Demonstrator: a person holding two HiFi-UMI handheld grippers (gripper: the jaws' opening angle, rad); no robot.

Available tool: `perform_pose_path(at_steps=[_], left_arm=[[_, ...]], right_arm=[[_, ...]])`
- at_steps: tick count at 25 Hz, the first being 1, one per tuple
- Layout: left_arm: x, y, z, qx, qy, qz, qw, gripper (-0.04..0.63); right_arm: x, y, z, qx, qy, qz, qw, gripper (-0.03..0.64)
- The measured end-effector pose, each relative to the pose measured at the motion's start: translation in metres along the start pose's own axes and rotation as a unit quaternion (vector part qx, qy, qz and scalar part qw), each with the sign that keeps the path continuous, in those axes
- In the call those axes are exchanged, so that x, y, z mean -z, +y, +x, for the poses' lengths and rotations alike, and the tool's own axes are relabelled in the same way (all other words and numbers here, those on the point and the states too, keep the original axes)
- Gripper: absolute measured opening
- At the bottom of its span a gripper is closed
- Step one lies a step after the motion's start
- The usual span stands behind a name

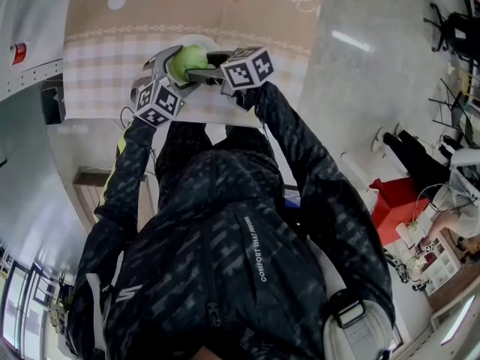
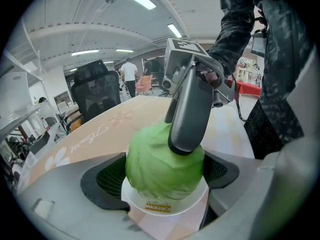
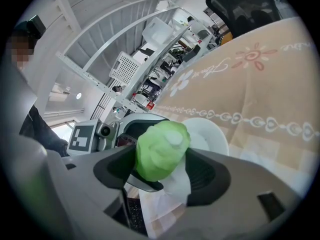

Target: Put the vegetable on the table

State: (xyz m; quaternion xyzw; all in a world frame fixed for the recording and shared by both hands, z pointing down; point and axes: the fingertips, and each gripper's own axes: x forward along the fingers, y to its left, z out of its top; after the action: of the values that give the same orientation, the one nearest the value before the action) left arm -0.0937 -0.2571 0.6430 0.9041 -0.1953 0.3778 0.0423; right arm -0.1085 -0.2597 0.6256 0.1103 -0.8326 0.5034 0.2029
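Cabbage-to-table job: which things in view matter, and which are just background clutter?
In the job:
- cabbage
- left gripper and right gripper, both with jaws closed on the cabbage
- white bowl under it
- table

Just lying about:
- black office chair
- white racks
- person standing far back

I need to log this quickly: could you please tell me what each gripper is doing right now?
Left gripper: closed on the cabbage.
Right gripper: closed on the same cabbage.
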Motion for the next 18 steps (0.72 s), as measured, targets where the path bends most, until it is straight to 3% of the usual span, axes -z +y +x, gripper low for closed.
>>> perform_pose_path(at_steps=[18], left_arm=[[0.003,0.002,0.005,-0.025,0.008,0.027,0.9993,0.454]], right_arm=[[0.003,-0.012,-0.006,0.012,-0.017,0.018,1.0,0.314]])
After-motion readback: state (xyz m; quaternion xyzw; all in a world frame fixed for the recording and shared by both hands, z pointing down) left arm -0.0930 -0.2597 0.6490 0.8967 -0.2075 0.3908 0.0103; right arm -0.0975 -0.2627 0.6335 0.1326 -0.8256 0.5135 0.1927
